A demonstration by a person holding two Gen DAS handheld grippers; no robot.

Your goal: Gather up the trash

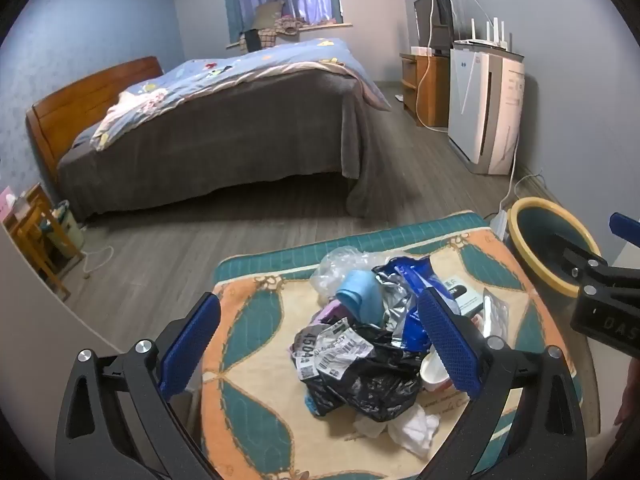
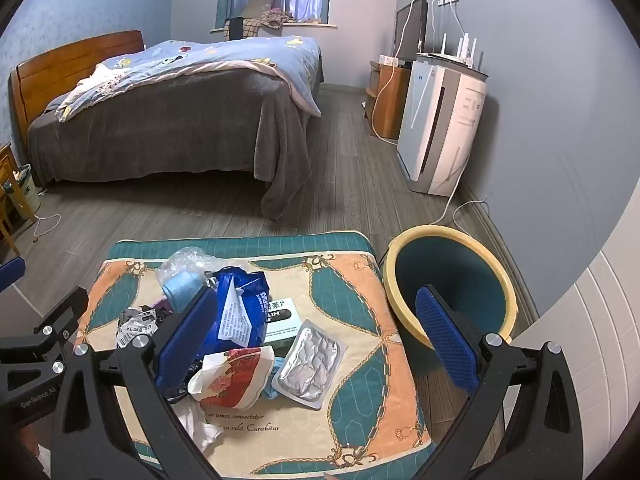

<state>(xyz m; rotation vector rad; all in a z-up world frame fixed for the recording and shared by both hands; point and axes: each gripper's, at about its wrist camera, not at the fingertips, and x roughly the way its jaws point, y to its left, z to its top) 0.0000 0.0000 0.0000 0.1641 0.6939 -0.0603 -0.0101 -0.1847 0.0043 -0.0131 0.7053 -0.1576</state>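
A heap of trash lies on a patterned cushion point(image 1: 248, 392) point(image 2: 360, 320): a black plastic bag point(image 1: 372, 384) with printed labels, a blue foil wrapper point(image 2: 236, 308), a silver foil pouch point(image 2: 310, 364), a red-and-white paper cup point(image 2: 236, 372), a clear bag point(image 2: 184, 260), white tissue point(image 1: 412, 428). A teal bin with a yellow rim point(image 2: 452, 296) point(image 1: 548, 248) stands right of the cushion. My left gripper point(image 1: 320, 340) is open, straddling the heap above the black bag. My right gripper point(image 2: 320, 332) is open and empty, over the pouch and cup.
A bed point(image 2: 172, 120) with a grey cover stands behind on the wood floor. A white air purifier point(image 2: 440, 128) with a router on top and a wooden TV stand point(image 2: 388, 96) line the right wall. A cable point(image 2: 460, 208) trails toward the bin.
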